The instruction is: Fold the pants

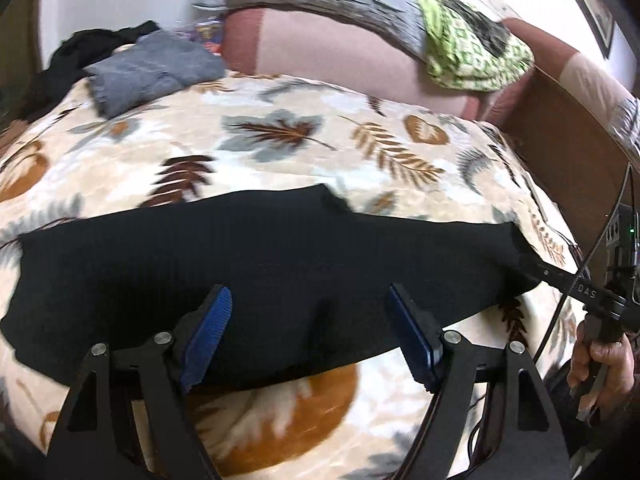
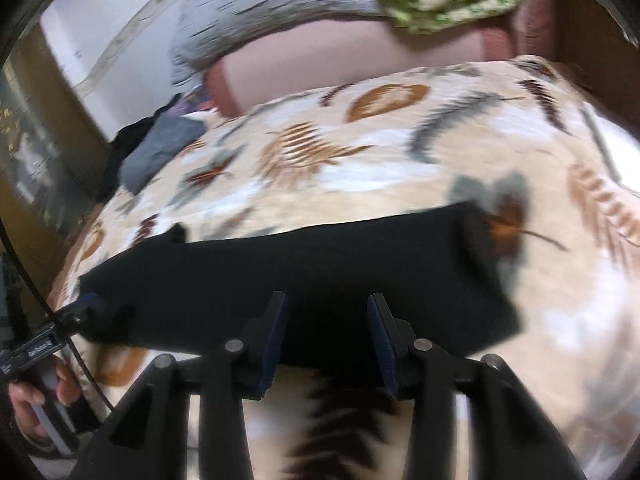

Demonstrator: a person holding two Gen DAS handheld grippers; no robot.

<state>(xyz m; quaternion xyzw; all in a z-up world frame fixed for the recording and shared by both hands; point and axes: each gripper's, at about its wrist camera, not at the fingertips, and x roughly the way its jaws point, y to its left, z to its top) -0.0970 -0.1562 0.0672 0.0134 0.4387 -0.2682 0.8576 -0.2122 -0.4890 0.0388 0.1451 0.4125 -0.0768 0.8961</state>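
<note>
Both tongs open, left tongs point(image 1: 310, 332) and right tongs point(image 2: 327, 338) over black pants point(image 1: 240, 272) on bed point(image 1: 280, 140); risk: snagging blanket, bunching fold.

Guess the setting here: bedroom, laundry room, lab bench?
Most likely a bedroom. The black pants lie on a leaf-print blanket over a bed, with pillows behind and a wooden headboard at the side.

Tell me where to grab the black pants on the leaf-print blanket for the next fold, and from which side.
Take the flat black pants at their two short ends, one tool per end, coming in low from the near long edge. They lie stretched sideways across the leaf-print blanket, so the end corners are probably the easiest fabric to pinch. The left tool and right tool both stand open.
</note>
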